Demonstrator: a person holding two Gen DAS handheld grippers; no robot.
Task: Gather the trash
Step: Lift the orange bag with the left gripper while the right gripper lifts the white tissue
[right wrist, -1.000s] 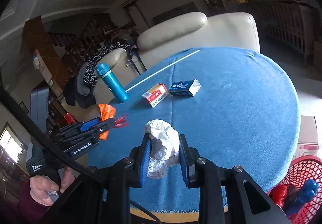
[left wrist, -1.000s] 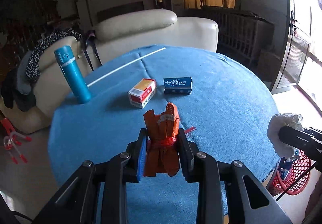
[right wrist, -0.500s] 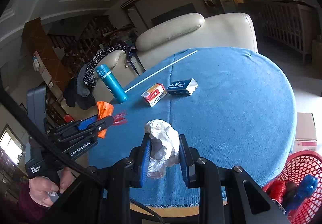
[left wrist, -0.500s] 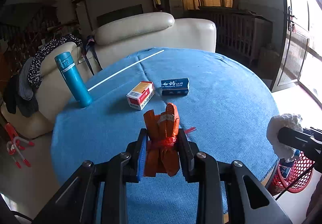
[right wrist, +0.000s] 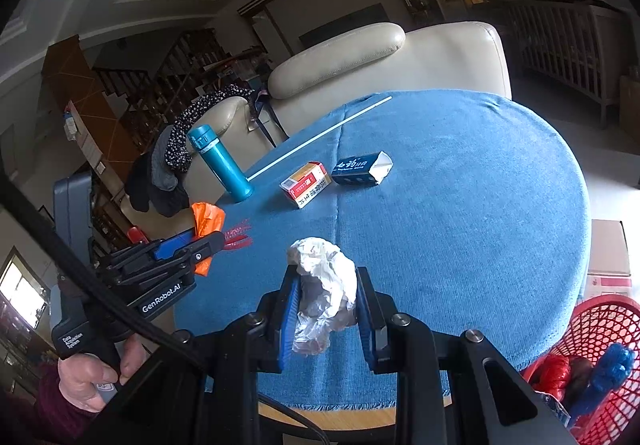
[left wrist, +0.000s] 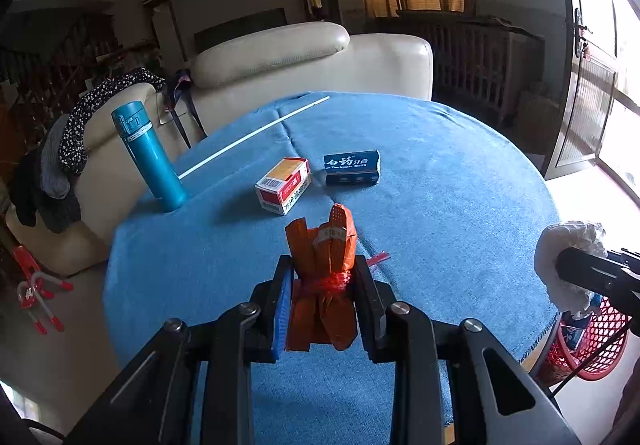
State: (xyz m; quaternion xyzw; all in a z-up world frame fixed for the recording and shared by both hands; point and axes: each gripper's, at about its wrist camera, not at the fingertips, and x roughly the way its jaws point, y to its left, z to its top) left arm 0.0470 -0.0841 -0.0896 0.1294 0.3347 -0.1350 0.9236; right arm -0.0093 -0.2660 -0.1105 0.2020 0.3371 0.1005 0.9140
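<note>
An orange wrapper, tied round with red string, is clamped between the fingers of the left gripper and is held above the near part of the blue tablecloth. A crumpled white paper wad is pinched in the same way by the right gripper, also above the cloth's near edge. To the right of the table, low down, a red mesh basket is seen, with red and blue items lying in it. Further out, near the middle of the cloth, a red-and-yellow box and a blue toothpaste box are set just beside each other. A teal flask is stood upright at the left edge. A thin white rod is laid slantwise beyond them. Behind the table a cream sofa is placed, with dark clothes draped over its left arm.
</note>
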